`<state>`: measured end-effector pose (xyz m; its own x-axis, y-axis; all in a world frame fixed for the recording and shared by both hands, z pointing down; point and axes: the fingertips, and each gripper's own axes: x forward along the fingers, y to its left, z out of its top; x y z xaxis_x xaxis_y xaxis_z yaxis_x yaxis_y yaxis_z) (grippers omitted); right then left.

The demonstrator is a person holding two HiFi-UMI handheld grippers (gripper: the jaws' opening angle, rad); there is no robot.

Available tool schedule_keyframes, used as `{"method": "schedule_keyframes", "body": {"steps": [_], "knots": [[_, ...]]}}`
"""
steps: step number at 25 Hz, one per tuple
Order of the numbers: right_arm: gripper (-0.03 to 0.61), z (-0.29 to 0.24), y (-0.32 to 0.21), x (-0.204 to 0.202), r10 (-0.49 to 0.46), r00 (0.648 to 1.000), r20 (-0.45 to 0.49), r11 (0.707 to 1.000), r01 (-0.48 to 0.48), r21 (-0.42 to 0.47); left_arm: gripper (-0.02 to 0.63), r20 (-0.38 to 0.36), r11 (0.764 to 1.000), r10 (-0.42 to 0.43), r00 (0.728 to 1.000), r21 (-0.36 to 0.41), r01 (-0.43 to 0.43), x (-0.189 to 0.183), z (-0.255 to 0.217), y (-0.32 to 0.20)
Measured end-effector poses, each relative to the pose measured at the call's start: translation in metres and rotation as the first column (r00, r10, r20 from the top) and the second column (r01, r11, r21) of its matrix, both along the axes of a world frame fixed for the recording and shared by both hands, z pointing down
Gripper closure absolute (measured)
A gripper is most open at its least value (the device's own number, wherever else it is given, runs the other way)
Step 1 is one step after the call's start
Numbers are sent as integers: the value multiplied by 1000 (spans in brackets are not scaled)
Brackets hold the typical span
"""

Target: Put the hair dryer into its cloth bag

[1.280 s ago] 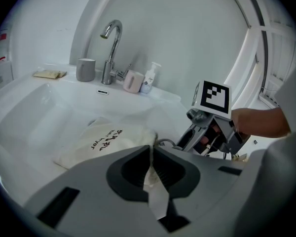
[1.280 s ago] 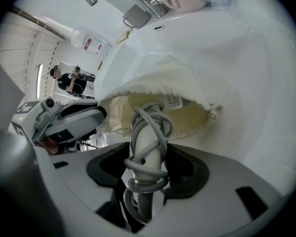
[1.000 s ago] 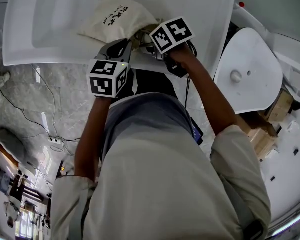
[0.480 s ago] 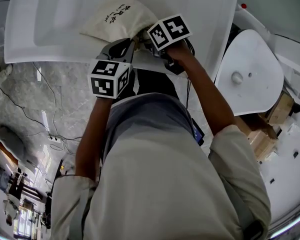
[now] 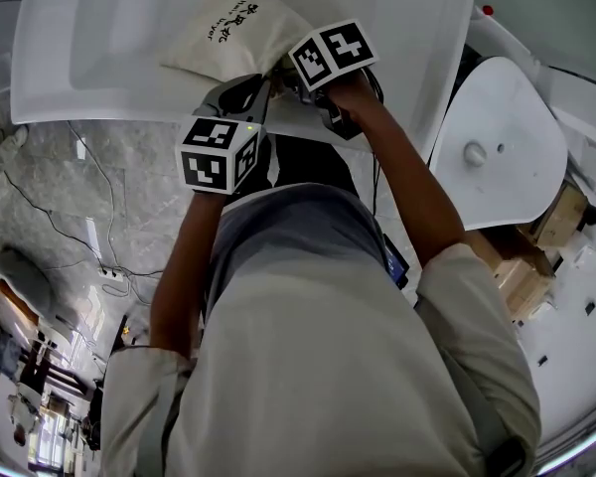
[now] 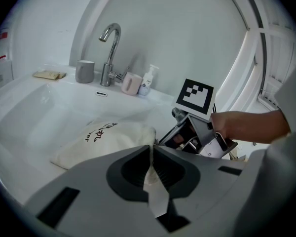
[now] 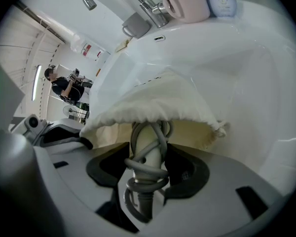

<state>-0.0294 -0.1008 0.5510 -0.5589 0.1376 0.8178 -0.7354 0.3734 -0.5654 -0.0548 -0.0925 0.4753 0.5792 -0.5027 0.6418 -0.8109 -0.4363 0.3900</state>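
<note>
Left claw (image 6: 151,151) is clamped on the mouth edge of the cloth bag (image 6: 101,141), which lies in the sink (image 6: 29,107) in front of the faucet (image 6: 110,53). Right claw (image 7: 148,154) grips the cord-wrapped handle of the hair dryer (image 7: 144,132); the dryer's upper end sits inside the bag's mouth.

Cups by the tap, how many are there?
2. A gray cup stands on the sink's back edge left of the tap. A pink cup stands right of it, beside a small white bottle. More could be hidden outside the views.

Left gripper (image 6: 151,151), right gripper (image 7: 147,154): both clamped
</note>
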Motion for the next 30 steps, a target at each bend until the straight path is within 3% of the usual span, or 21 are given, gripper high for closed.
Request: {"method": "schedule_keyframes", "body": {"steps": [19,30], "knots": [[350,7,-20,-18,51,999,-5,997,-51,58,584,-35,999,-34,999,3,34,-3,-6,-1],[350,14,-29,-24,74,997,14,983,-75,166,586,-85,999,-52,995,-9,51,-5,-11,1]]}}
